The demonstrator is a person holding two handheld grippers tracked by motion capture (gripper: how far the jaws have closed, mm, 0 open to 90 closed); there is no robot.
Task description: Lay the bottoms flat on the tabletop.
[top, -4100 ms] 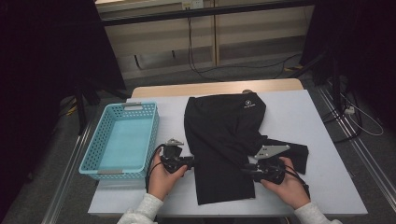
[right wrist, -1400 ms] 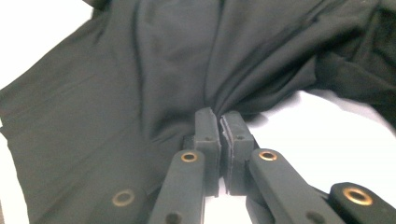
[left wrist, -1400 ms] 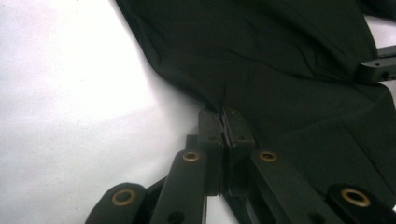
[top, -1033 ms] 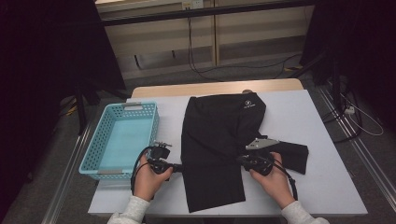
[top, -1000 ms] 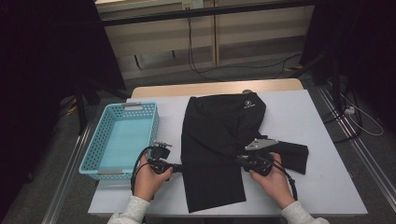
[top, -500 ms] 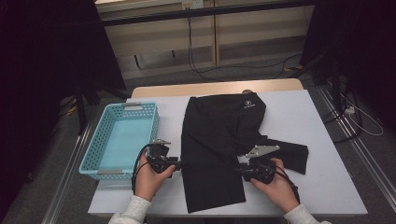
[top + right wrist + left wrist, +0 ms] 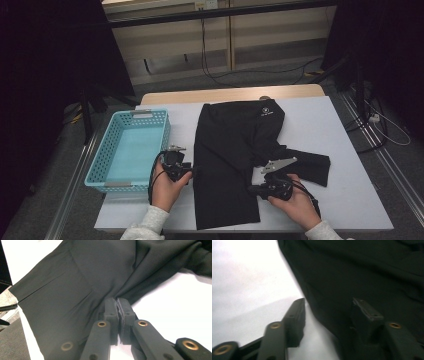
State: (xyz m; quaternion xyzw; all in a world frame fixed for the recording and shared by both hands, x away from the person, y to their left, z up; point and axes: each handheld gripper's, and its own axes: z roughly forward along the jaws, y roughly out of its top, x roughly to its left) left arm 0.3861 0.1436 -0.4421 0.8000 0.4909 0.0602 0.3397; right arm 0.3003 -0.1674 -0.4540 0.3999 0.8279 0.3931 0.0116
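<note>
The black garment lies long on the tabletop. The left tool, spread wide, straddles its near-left edge. The right tool pinches its right edge.

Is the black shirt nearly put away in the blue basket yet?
Not yet. The black garment lies spread on the white table, one sleeve sticking out, not visibly folded. In hand: the right gripper has its jaws pinched shut on the cloth's edge, and the left gripper sits open at the other edge, one jaw on cloth, one on table. The blue basket holds nothing, so any folding or putting away is left.
</note>
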